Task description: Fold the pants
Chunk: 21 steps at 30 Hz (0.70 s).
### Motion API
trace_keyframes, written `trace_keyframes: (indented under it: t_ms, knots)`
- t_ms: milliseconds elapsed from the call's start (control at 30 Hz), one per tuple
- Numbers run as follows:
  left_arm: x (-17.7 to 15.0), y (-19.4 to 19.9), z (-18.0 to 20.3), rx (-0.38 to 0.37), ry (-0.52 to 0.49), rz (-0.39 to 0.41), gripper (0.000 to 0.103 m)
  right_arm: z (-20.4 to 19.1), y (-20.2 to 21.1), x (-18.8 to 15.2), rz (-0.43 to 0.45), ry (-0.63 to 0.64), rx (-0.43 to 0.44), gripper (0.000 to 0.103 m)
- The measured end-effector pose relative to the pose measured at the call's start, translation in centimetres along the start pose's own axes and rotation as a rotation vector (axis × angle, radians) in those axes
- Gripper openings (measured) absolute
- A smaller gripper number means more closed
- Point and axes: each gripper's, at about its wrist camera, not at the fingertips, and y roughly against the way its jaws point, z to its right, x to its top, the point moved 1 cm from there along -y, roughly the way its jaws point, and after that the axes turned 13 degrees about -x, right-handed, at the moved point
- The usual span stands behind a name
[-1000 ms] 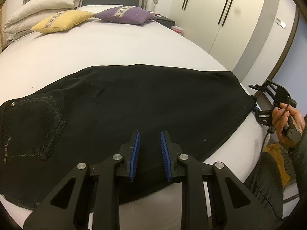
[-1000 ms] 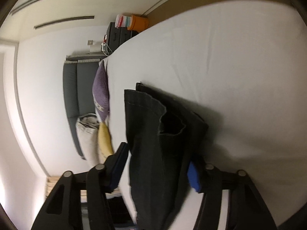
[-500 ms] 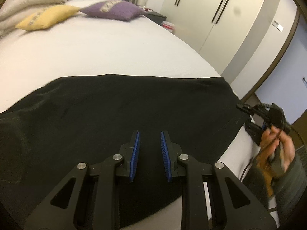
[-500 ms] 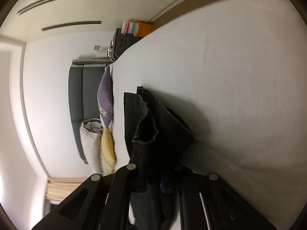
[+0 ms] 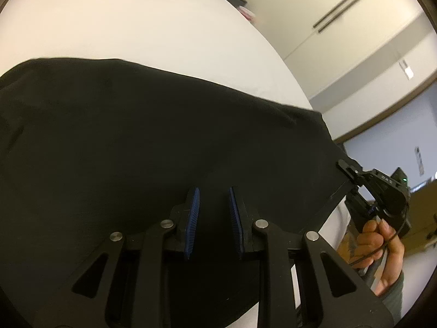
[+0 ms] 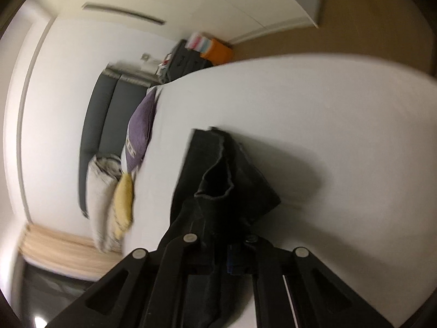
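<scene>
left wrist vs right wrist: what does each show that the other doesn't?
Left wrist only: the left tool open above the black pants, nothing between its blue pads; the broad spread of the pants; the person's right hand holding the right tool at the pants' far edge; the wardrobe doors.

Right wrist only: the right tool shut on the pants' hem end, the leg opening gaping; yellow pillow, rolled duvet, grey headboard, orange box.

Both: pants, white bed, purple pillow.

I see even indoor light, heavy fisheye bending with dark corners, motion blur smearing my right wrist view, and a soft shadow beside the pants [image 6: 218,180] there.
</scene>
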Motion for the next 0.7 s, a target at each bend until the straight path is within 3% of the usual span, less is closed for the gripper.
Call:
trace_keyframes:
  t_ms: [133,233,300,367,467,567,700]
  knots:
    - [0.1,1.8,-1.8,-0.078,0.113,0.068,0.022,-9.1,1.5,-4.2,0.08,0.425,-0.042,0.006]
    - [0.5,3.3,-3.2,-0.174,0.196,0.111,0.028,-16.1,1.7,-12.4,0.143,0.889,-0.075,0.006]
    - [0.5,4.0,-4.3,-0.256,0.268,0.148,0.067,-17.7,1.2,-16.9,0.173,1.111,-0.11,0.006]
    - [0.3,4.6,-5.4,-0.288,0.324,0.19,0.079,-18.1,0.3,-21.3,0.194,1.301,-0.137,0.005]
    - [0.2,4.3,-5.9,-0.327,0.362,0.198,0.079,-17.3,-0.9,-23.5,0.155,1.35,-0.149,0.005]
    - [0.2,3.6,-6.5,-0.394,0.418,0.198,0.08,-16.9,-0.8,-23.8,0.174,1.37,-0.161,0.006]
    - [0.9,2.1,-6.3,-0.38,0.423,0.16,0.08,-17.2,-0.1,-24.2,0.232,1.418,-0.168,0.005]
